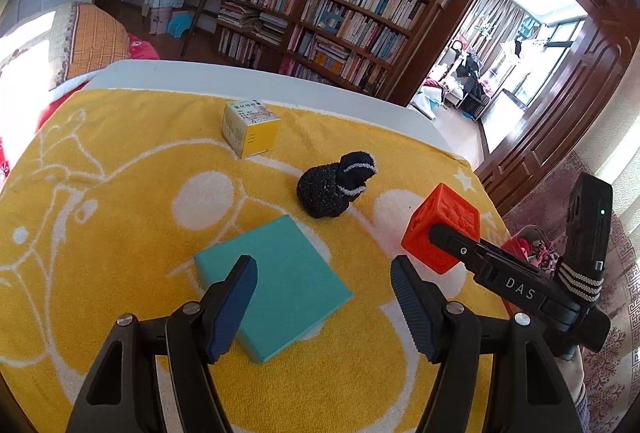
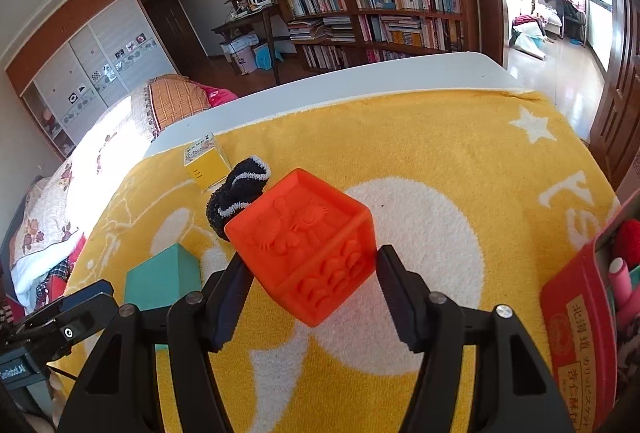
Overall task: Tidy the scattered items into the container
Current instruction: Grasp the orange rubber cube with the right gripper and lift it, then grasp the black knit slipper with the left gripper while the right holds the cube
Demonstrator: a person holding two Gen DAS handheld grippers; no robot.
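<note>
Right hand-held gripper (image 2: 310,273) angled down, clamping orange cube (image 2: 308,245); left hand-held gripper (image 1: 324,289) open, empty.

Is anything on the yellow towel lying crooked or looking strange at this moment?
Nothing looks damaged or spilled. The orange cube is tilted, corner down, between the right gripper fingers, off the towel. The black sock lies bunched up, and the teal box sits askew.

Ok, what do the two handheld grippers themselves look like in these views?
Both are black plastic with triangular cut-outs and silver pivot screws. The left gripper has dark blue ribbed pads; the right gripper has black ribbed pads. From the left wrist view, the right one shows white "DAS" lettering, a striped black-and-white strap and a black box with a green light.
</note>
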